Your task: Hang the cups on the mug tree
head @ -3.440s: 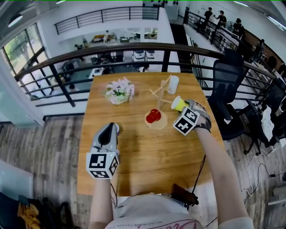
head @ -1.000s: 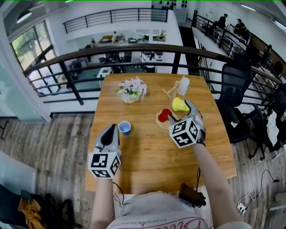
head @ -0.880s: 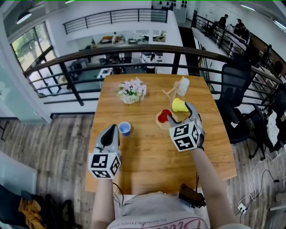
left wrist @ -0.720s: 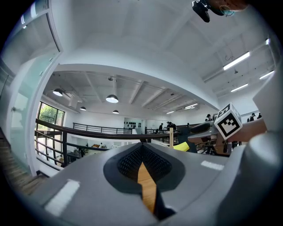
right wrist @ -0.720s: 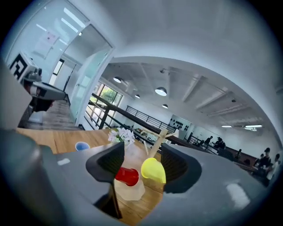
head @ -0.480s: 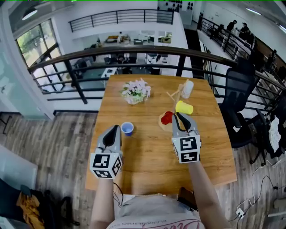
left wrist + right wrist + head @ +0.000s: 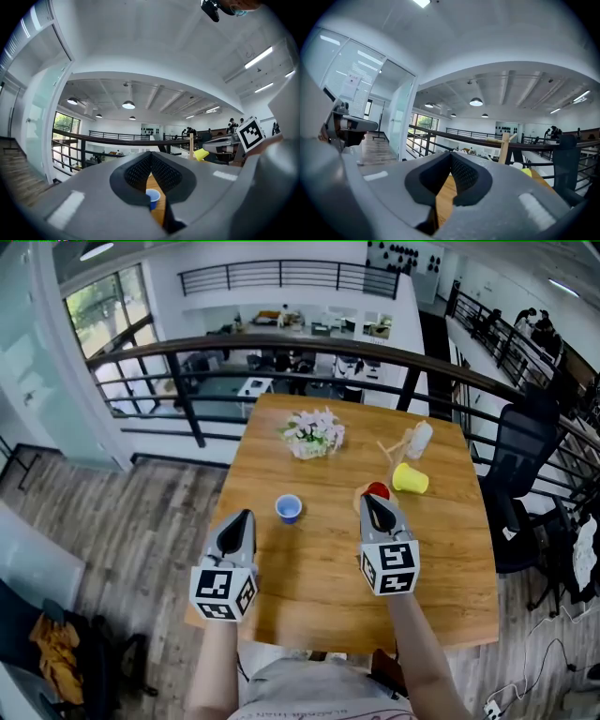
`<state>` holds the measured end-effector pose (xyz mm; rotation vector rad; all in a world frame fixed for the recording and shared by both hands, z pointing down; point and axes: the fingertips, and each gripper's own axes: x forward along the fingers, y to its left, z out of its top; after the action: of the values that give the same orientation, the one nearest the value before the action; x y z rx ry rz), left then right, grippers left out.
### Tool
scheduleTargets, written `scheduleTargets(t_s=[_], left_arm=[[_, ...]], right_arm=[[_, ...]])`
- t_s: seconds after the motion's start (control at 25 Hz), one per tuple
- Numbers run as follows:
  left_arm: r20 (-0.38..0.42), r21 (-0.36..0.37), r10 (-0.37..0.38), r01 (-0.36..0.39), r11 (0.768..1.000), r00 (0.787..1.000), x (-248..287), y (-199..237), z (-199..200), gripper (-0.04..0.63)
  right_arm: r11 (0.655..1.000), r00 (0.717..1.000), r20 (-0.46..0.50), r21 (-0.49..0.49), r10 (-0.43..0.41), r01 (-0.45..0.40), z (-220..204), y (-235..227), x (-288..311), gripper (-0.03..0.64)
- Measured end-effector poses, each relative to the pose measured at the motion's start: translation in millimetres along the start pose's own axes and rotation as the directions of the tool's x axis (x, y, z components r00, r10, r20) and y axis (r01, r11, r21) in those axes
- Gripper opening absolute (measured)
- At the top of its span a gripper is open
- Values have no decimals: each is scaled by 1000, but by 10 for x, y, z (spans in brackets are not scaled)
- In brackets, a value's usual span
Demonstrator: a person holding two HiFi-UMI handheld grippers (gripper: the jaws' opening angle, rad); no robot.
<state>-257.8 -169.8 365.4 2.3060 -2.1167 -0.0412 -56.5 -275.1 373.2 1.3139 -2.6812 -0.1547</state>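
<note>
The blue cup (image 7: 289,508) stands upright on the counter (image 7: 319,568), apart from everything else, and looks like the next one to hang. The left hand-held gripper (image 7: 240,517) points roughly toward it, just short of it. To do this well, the jaws should open before the approach. Come in level, clamp one side of the cup's wall near the rim, and leave the handle free for a peg. Then carry it right to the mug tree (image 7: 401,442), choosing a bare peg away from the yellow cup (image 7: 410,479) and the white cup (image 7: 422,438) already hanging there. A red cup (image 7: 378,489) sits low at the tree's foot; whether it is on a peg I cannot tell.

The left hand-held gripper has its jaws together at the tips and is empty; the blue cup shows beyond them, untouched. The right hand-held gripper (image 7: 368,500), near the red cup, has just closed its jaws with nothing between them.
</note>
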Motion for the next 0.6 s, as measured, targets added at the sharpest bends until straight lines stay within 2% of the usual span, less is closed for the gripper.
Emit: scheduleTargets(t_s=[0.44,0.6], left_arm=[[-26,-12,128,-128,992,991,-462,445,-171,3],[-40,-20,156,-157,987,987,-556,554,-243,2]], right_arm=[[986,988,11,55,156,-156,-181,740,382,-6],[981,984,2,77,181,-180,-295,924,514,14]])
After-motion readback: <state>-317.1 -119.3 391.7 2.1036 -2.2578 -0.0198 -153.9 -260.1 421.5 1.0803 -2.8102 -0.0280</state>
